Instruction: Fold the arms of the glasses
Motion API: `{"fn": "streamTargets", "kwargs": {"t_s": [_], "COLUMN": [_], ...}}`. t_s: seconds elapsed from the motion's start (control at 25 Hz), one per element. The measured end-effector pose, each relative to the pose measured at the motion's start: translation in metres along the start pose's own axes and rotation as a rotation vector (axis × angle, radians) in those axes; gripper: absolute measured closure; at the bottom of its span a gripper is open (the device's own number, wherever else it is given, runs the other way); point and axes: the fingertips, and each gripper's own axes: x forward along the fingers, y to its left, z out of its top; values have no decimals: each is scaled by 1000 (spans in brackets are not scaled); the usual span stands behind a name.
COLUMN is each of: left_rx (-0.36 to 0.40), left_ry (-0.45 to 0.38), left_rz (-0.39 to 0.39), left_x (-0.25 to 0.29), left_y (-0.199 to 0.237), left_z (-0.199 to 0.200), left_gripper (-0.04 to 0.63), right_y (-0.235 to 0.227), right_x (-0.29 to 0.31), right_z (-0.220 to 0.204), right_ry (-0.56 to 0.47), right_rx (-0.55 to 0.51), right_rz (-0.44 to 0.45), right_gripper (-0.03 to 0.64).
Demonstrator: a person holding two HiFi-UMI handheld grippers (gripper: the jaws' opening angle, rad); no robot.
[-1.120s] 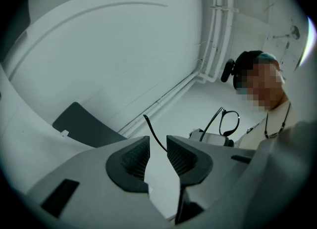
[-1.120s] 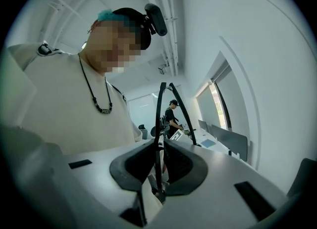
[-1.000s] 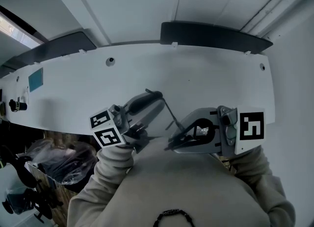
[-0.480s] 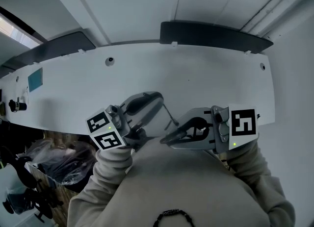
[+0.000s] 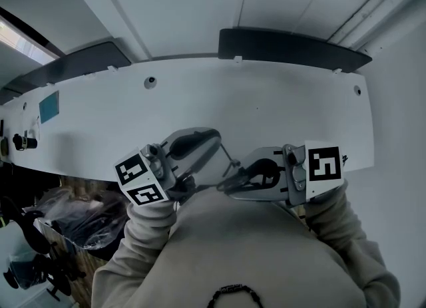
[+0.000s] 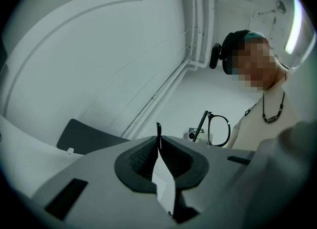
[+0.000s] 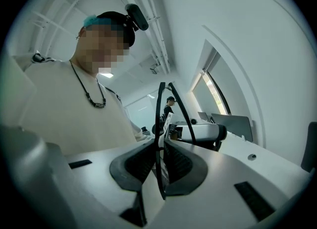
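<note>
Above the near edge of the white table (image 5: 266,100), close to the person's chest, the glasses (image 5: 229,155) are held in the air between the two grippers.

**Change.** The left gripper (image 5: 208,137) has just been closing its jaws. A second ago its dark pads stood visibly apart around the arm. In the left gripper view they are now almost together, and the thin dark tip of the arm (image 6: 158,130) stands up between them, pinched. The hand itself has kept its place.

**Right gripper.** The right gripper (image 5: 226,183) is clamped, as before, on the front rim (image 7: 159,124) of the glasses. In the right gripper view the rim runs upright between the pads. In the head view the gripper has shifted slightly toward the left one.

**State of the task.** The glasses are now secured at two points: the front by the right gripper and the arm tip by the left. The pinched arm still stands out from the front, so this fold is judged not yet made. Whether the other arm is folded cannot be told.

**Next step (judgement).** With the front held steady, the left gripper can swing the arm tip inward about the hinge. The arm is thin, so the motion should follow the hinge arc. Twisting it or pulling along its length could strain the hinge or slip the tip from the pads.
</note>
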Motion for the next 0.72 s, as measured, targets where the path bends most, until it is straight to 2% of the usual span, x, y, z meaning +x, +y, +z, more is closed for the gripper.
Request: {"fn": "streamTargets", "kwargs": {"t_s": [0.2,0.72], "left_rx": [53,164], "left_ry": [21,86], "left_rz": [-2,-84], "left_x": [-1,0], "left_y": [-9,-35], "left_z": [2,1], "left_gripper": [574,574], "right_y": [-1,-3], "right_x": [2,6], "right_z": [-4,-23], "right_ry": [9,56], "right_rx": [11,55], "right_rz": [-14,-61], "right_gripper": [554,555]}}
